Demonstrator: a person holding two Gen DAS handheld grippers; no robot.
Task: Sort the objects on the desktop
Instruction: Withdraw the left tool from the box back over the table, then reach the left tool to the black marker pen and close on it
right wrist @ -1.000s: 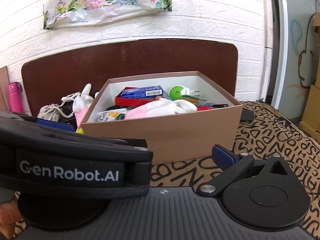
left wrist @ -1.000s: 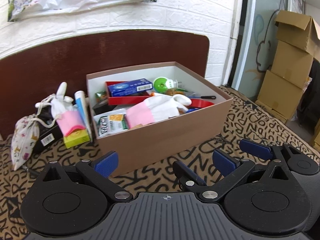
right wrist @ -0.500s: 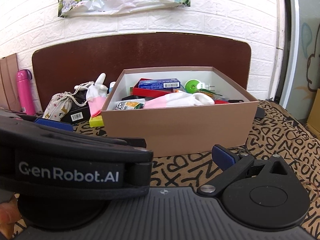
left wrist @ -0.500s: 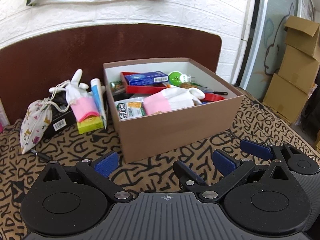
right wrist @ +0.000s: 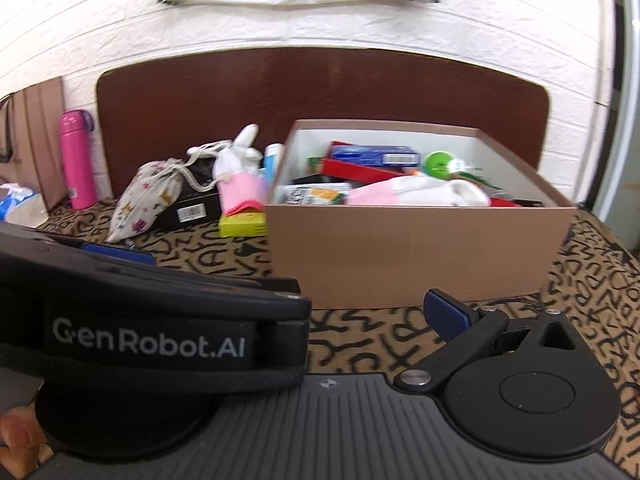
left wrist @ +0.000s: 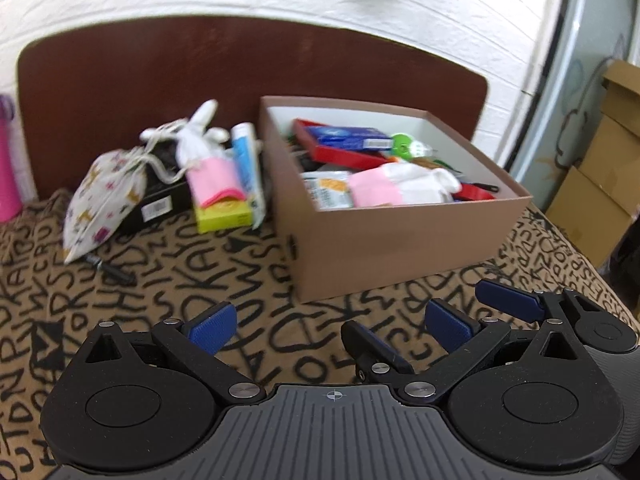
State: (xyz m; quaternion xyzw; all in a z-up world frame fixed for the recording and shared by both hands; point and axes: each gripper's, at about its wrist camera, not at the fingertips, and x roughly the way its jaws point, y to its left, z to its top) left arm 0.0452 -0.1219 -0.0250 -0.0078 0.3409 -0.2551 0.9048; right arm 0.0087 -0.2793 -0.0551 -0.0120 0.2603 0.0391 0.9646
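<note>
The left tool (left wrist: 328, 330) is held wide open and empty above the letter-patterned tabletop (left wrist: 168, 292). The right tool (right wrist: 280, 284) is also seen spread, gripping nothing. The brown cardboard box (left wrist: 404, 240) is filled with items; a floral drawstring pouch (left wrist: 104, 204) and a pink-and-white glove (left wrist: 208, 160) lie just beside it.

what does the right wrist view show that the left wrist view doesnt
Only the right wrist view shows the brown folder leaning on the wall, the blue-white pack at far left and the whole pink bottle. Only the left wrist view shows the stacked cardboard boxes at right, the black pen on the cloth, and both claws: left claw open, right claw open. Both share the brown box, the floral pouch and the yellow pack.
</note>
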